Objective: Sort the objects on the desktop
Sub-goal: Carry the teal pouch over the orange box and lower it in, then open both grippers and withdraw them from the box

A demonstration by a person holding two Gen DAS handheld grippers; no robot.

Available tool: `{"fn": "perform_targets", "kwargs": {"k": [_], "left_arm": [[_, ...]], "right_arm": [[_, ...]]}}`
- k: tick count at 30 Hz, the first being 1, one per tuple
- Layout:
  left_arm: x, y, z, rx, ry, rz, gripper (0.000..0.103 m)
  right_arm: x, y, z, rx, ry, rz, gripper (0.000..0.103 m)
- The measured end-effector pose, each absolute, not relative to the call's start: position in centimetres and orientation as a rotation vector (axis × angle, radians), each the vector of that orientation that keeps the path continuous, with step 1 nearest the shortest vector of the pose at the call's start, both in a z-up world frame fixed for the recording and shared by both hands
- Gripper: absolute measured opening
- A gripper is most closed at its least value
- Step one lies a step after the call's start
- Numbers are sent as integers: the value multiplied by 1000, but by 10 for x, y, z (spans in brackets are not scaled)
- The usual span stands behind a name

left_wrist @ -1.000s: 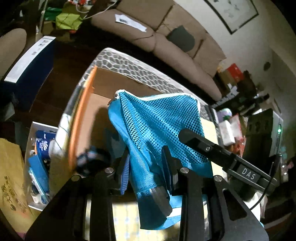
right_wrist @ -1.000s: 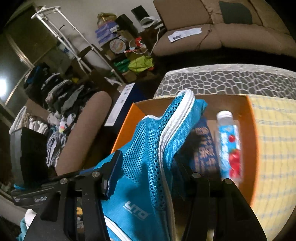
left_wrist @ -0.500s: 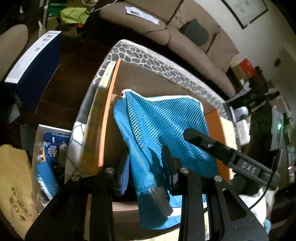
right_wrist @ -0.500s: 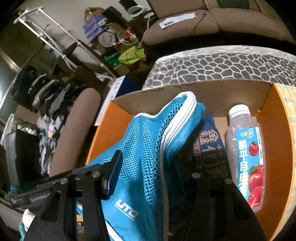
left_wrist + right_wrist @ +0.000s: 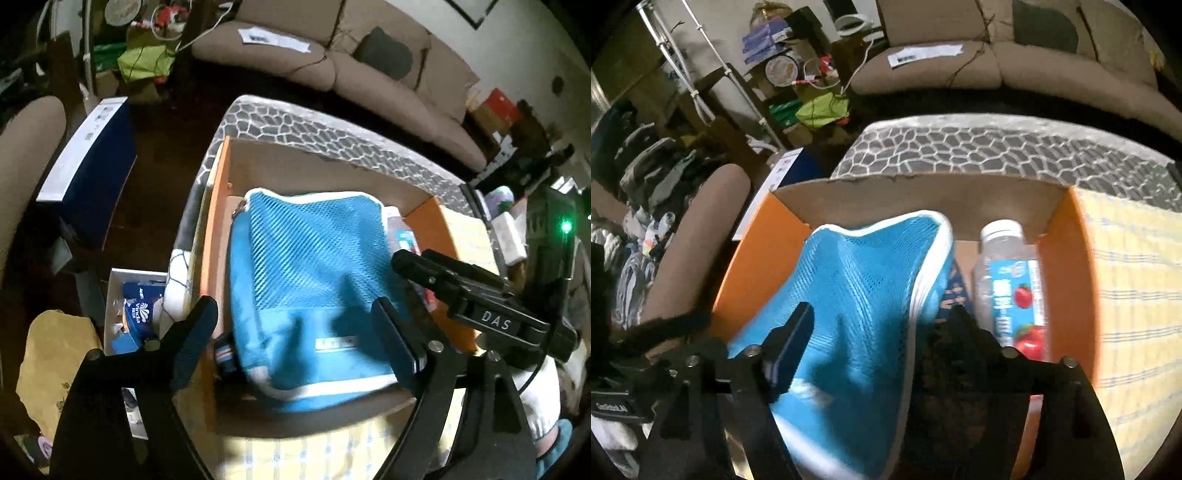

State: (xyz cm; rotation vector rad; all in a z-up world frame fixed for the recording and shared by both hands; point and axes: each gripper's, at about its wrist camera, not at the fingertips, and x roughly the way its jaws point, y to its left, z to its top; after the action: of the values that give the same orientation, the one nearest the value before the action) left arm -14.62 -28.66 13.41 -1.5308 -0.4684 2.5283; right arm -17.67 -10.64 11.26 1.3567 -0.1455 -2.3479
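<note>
A blue mesh pouch (image 5: 306, 277) with white piping lies in an orange cardboard box (image 5: 212, 236). My left gripper (image 5: 295, 339) hovers over the pouch's near end. Its jaws are opening, and the pouch lies below and between them with neither pad pressing on it. In the right wrist view the pouch (image 5: 864, 295) slumps between the fingers of my right gripper (image 5: 879, 339). Those jaws are opening too and have no grip. A clear drink bottle (image 5: 1012, 280) with an apple label lies beside the pouch against the box's right wall (image 5: 1067, 266). A dark blue packet is partly hidden under the pouch.
The box sits on a yellow checked cloth (image 5: 1137, 295) beside a grey honeycomb-patterned cover (image 5: 997, 147). A beige sofa (image 5: 369, 74) stands behind. On the floor at left are a navy box (image 5: 88, 173) and a white bin with tissue packs (image 5: 136, 310). A padded chair (image 5: 701, 229) is at left.
Both grippers have spread their jaws and let go of the blue pouch. The pouch has dropped from hanging upright to lying in the box. Both hands have sunk toward the box.
</note>
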Motion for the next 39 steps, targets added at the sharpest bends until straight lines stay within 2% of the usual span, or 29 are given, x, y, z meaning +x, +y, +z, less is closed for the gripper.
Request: {"fn": "perform_targets", "kwargs": {"k": [6,8,13,15,18,22,28,33,39], "left_arm": [[-123,-279,151,-1519,-463,2541,89],[-115,-277,151,-1524,-452,2546,98],[-89,-268,150,-1528,-437,2560,99],[-78,-266,153,-1507,-439,2585,103],[-64,-260,157,-1489,-442,2590,103],[-50,-252,161,-1482,-425,2589,103],[-29,-235,162,-1466,-410,2588,103],[-15,-214,162,-1420,-330,2618,103],[-3,-195,148,-1415,-313,2630,103]], "right_arm": [[-151,-88,140,1314,-119,-2385,87],[-140,-81,144,1317,-102,-2392,88],[-112,-67,148,1323,-92,-2417,90],[-100,-61,149,1319,-93,-2433,90],[-82,-56,154,1302,-70,-2461,92],[-65,-50,159,1287,-50,-2477,102],[-44,-41,160,1280,-43,-2485,102],[-26,-35,159,1263,-9,-2498,102],[-10,-12,148,1259,-88,-2508,102]]}}
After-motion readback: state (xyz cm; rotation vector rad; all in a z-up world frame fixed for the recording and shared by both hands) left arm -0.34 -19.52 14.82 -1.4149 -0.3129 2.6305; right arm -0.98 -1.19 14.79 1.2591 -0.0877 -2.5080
